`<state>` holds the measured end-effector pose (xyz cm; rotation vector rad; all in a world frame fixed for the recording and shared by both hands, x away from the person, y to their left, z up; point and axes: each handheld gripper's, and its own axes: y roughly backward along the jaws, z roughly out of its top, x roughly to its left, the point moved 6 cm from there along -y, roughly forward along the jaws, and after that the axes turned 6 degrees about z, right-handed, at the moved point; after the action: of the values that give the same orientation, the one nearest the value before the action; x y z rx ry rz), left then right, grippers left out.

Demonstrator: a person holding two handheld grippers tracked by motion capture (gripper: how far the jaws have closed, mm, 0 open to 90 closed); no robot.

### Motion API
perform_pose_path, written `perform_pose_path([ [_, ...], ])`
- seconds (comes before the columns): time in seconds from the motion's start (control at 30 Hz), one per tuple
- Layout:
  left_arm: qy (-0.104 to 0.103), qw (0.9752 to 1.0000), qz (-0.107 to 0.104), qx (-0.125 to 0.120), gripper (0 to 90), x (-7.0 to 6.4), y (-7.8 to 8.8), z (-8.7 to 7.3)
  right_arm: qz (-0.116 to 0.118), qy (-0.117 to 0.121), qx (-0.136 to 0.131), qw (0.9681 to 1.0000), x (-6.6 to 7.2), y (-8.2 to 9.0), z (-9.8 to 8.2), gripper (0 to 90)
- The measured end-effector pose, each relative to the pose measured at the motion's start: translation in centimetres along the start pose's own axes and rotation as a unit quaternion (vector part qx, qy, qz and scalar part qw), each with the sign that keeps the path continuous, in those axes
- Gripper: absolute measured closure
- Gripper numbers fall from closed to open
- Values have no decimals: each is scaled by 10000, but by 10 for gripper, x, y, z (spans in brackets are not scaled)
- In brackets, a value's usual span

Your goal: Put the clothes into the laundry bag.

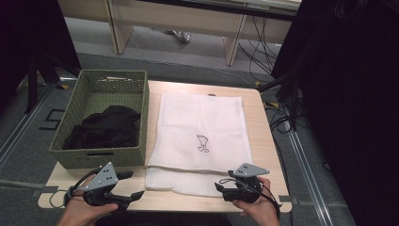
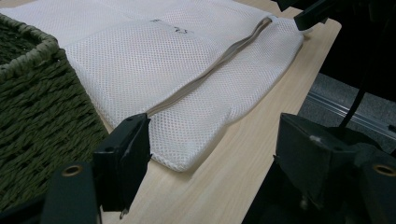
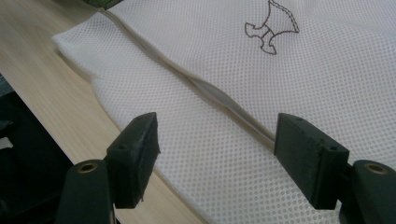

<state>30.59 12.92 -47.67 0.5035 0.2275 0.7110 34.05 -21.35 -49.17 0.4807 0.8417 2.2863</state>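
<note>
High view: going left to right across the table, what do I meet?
Left gripper at the near edge → green woven basket holding black clothing → white mesh laundry bag lying flat → right gripper, at the bag's near right corner.

My left gripper [image 1: 126,184] hangs with jaws wide over bare table [image 1: 155,200], just off the bag's [image 1: 200,136] near left corner; nothing lies between the jaws. The basket [image 1: 101,117] walls off the table's left side, touching the bag's left edge, with no gap to pass between them. My right gripper [image 1: 221,187] stands open at the bag's near edge. A bare strip runs along the bag's right side.
</note>
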Motion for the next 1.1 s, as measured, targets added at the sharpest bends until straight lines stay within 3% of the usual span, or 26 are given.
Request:
perform_pose_path([
  [0.33, 65, 10000, 1, -17, 231, 2, 1, 0, -58, 122, 13, 9999, 0, -1, 0, 294],
  [0.37, 33, 10000, 49, 34, 227, 3, 1, -1, -5, 227, -1, 9997, -1, -2, 0, 293],
  [0.4, 61, 10000, 8, 18, 227, 3, 0, -1, 64, 172, 31, 9998, 1, -2, 0, 292],
  [0.63, 31, 10000, 55, 48, 220, 2, -1, -1, -34, 271, 62, 9996, -2, -3, 0, 264],
  [0.77, -7, 9999, 57, 112, 217, 4, -2, -2, -80, 506, 192, 9985, -6, -8, 2, 258],
  [0.93, -26, 9999, 81, 139, 216, 5, -3, -2, -146, 634, 340, 9973, -12, -17, 7, 281],
  [1.0, -26, 9998, 93, 162, 216, 4, -3, -2, -166, 741, 452, 9961, -15, -23, 9, 301],
  [1.03, -101, 9999, 43, 132, 216, 4, -3, -2, -141, 1007, 550, 9933, -18, -31, 13, 342],
  [1.1, -68, 9998, 53, 154, 216, 3, -4, -2, -167, 1024, 530, 9932, -18, -35, 14, 358],
])
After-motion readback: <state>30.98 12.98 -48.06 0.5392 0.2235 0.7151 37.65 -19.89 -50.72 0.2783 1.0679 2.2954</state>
